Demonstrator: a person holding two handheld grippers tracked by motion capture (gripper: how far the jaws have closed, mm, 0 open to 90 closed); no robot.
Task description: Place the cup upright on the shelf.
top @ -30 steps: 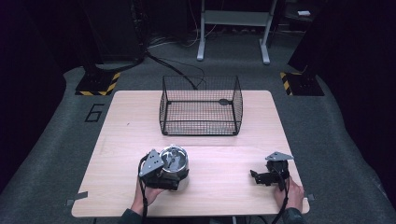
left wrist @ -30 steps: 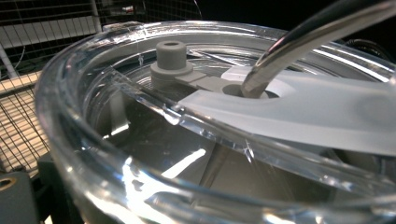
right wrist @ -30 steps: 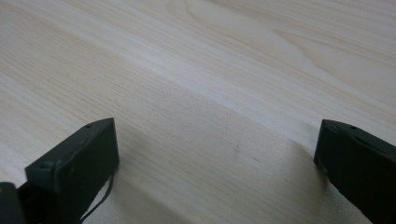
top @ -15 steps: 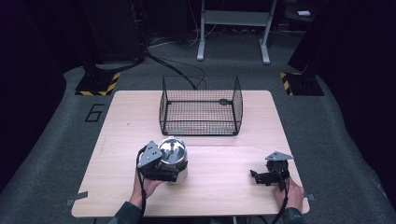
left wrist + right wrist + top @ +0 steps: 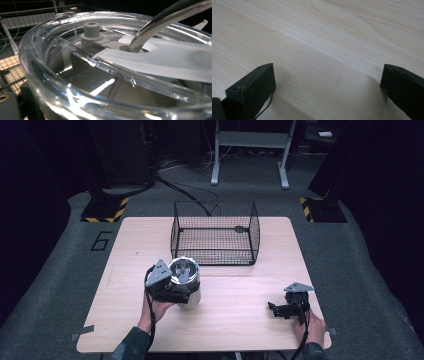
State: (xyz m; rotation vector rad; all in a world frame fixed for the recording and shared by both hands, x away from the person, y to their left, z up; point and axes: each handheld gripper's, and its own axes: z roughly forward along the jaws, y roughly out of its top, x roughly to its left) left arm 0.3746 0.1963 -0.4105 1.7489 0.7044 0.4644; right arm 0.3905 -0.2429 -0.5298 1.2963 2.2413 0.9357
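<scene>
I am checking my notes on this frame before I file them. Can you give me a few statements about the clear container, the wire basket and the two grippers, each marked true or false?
1. The clear container is inside the wire basket. False: it is on the near side of the basket, outside it, at the left gripper.
2. The right gripper is open, with bare table between its jaws. True.
3. A metal rod reaches down into the container's white inner part. True.
4. The wire basket lies on its side. False: it stands upright with its open top up.
5. The right gripper touches the container. False: it is well apart from it, at the table's near right.
</scene>
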